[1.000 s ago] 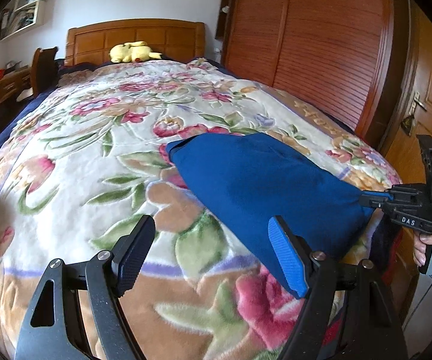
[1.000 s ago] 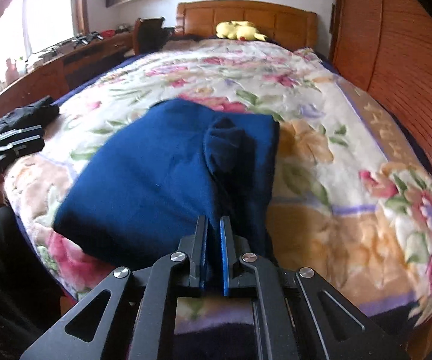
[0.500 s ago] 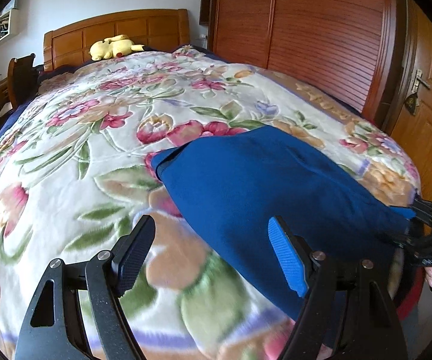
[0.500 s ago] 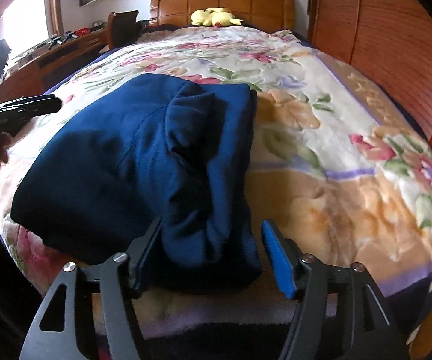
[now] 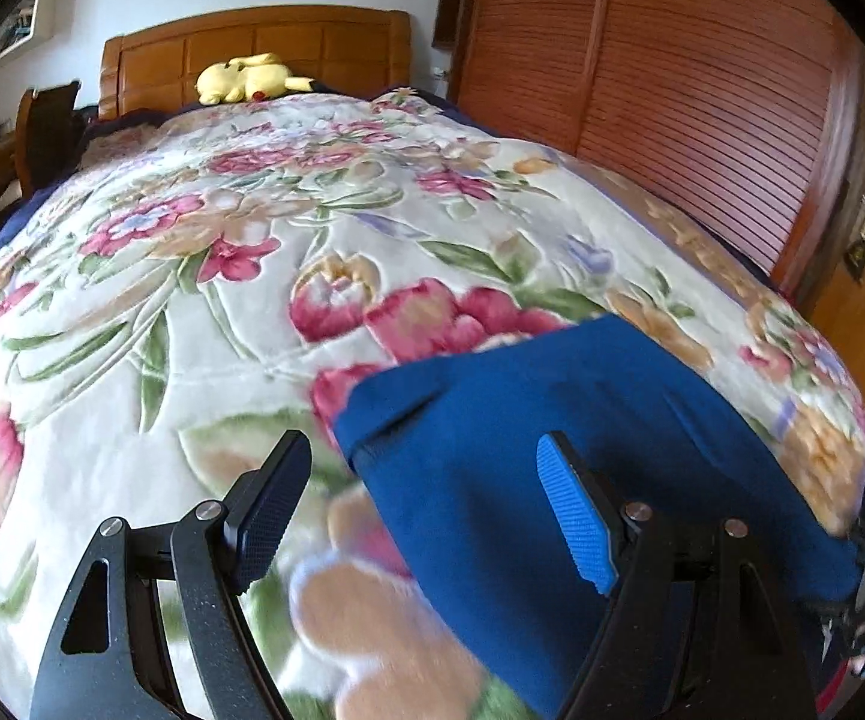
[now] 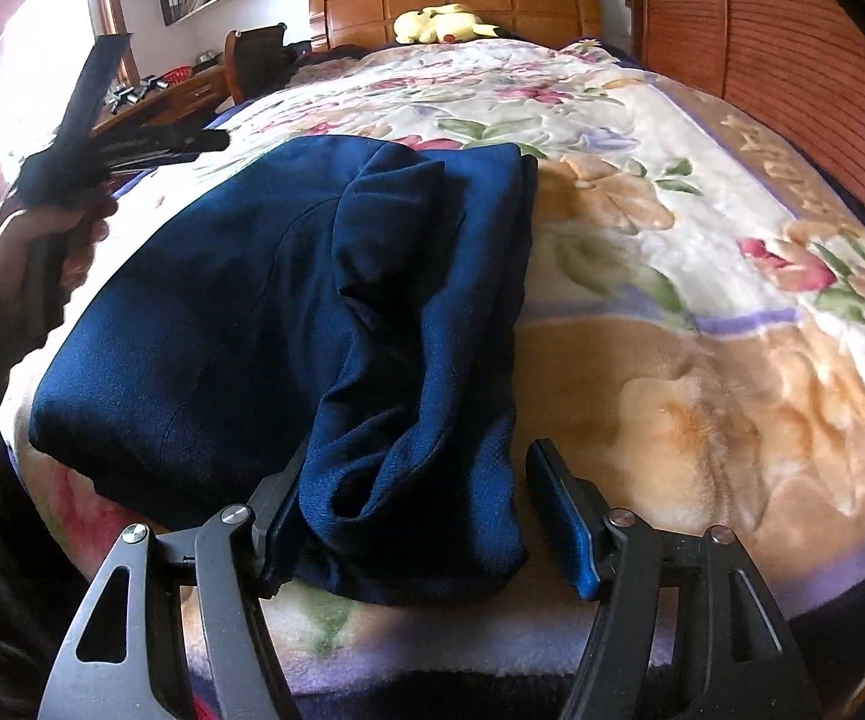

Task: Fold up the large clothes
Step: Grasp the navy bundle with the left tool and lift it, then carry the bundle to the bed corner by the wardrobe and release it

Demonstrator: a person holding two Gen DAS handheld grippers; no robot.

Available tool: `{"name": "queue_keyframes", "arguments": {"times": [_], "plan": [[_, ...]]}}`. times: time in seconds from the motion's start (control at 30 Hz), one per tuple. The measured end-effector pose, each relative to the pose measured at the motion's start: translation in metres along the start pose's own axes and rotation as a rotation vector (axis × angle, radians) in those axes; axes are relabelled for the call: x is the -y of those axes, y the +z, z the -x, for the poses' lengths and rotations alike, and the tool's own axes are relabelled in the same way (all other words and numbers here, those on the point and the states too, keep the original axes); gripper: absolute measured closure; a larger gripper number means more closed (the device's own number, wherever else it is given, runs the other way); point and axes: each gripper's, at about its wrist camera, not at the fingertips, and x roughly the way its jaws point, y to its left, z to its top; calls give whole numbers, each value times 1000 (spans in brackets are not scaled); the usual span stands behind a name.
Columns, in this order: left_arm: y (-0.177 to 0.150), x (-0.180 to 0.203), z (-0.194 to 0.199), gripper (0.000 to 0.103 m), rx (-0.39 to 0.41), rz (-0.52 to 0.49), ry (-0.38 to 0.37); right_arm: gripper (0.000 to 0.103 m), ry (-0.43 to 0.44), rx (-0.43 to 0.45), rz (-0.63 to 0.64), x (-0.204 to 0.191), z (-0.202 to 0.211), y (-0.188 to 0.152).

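Observation:
A dark blue garment (image 5: 552,420) lies folded near the foot of the bed, on the floral blanket (image 5: 162,312). In the right wrist view the garment (image 6: 210,300) has a bunched, rumpled strip (image 6: 420,312) along its right side. My right gripper (image 6: 419,453) is open and low at the bed's edge. The end of that strip lies loosely between its jaws. My left gripper (image 5: 420,450) is open and empty, hovering over the garment's far corner. The right wrist view shows the left gripper (image 6: 102,144) from the side, held by a hand (image 6: 30,252).
A yellow plush toy (image 5: 246,77) lies against the wooden headboard (image 5: 252,42). A slatted wooden wardrobe (image 5: 672,90) runs along the bed's right side. A chair (image 6: 255,60) and a cluttered desk (image 6: 174,84) stand to the left.
My right gripper has opened and let go of the garment's edge, which now rests on the bed. My left gripper has swept across the bed toward the garment.

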Motion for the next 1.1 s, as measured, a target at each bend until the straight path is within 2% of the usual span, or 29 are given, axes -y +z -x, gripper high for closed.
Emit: {"name": "queue_keyframes", "arguments": {"times": [0.1,0.17,0.3,0.37,0.4,0.47,0.5,0.53,0.57,0.6,0.63,0.67,0.73,0.9,1.1], "plan": [[6,-7,-16,25,-25,11,23,34,7,6,-3,2,-1,-2],[6,-10,-26,29,-43,2,54,34,11,8,-7,3,1,-3],[-8,-14,-52,29,-130,0,72,35,19,9,-13,4,-3,-4],[-13,-16,-59,29,-151,14,61,38,41,5,-19,5,-4,-4],[-14,-18,-60,29,-152,27,54,45,67,2,-26,6,-4,-4],[-15,-19,-61,32,-157,51,34,49,70,3,-25,4,-5,-3],[-15,-20,-62,40,-165,64,15,53,75,8,-19,3,-5,-3],[-14,-20,-63,51,-177,84,-21,57,78,15,-21,4,-5,-3],[-13,-19,-62,55,-183,92,-38,59,83,28,-25,5,-3,-4],[-11,-15,-61,64,-182,79,-20,64,86,43,-27,5,-1,-4],[-11,-12,-61,79,-180,59,1,69,89,61,-28,7,2,-5],[-10,-7,-60,83,-179,31,30,71,90,79,-33,8,5,-6],[-6,-4,-54,92,-165,25,44,76,90,121,-33,8,14,-7],[12,11,-20,95,-67,5,62,79,133,217,-52,20,35,-3],[45,76,25,96,58,-100,62,80,104,325,-59,58,70,1]]}}
